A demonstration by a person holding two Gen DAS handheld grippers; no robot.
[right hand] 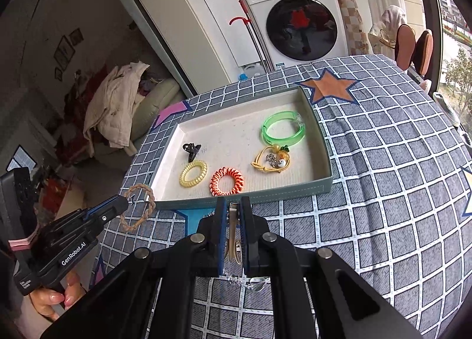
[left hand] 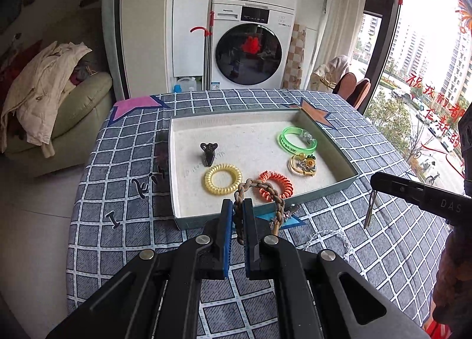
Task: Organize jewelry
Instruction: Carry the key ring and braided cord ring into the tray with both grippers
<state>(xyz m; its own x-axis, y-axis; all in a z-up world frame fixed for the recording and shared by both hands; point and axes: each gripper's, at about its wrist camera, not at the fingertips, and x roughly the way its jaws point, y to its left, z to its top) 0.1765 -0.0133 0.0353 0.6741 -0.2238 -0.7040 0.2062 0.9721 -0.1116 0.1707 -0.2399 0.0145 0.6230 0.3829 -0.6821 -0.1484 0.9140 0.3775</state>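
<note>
My left gripper (left hand: 239,206) is shut on a brown braided bracelet (left hand: 267,187), whose loop hangs above the tray's near wall. From the right wrist view the same bracelet (right hand: 138,206) dangles from the left gripper (right hand: 125,202), left of the tray. My right gripper (right hand: 233,203) is shut on a thin tan band (right hand: 233,233) that hangs between its blue pads. In the left wrist view the right gripper (left hand: 373,181) holds that band (left hand: 368,210) above the cloth. The white-lined tray (left hand: 324,188) holds a black claw clip (left hand: 209,151), a yellow coil tie (left hand: 223,179), an orange coil tie (left hand: 277,184), a green bangle (left hand: 296,140) and a charm cord (left hand: 303,163).
A clear bead string (left hand: 333,234) and a small silver chain (left hand: 290,210) lie on the checked tablecloth (left hand: 124,162) near the tray's front. Washing machines (left hand: 250,53) stand behind the table, a sofa with clothes (left hand: 59,97) is at the left, and a window at the right.
</note>
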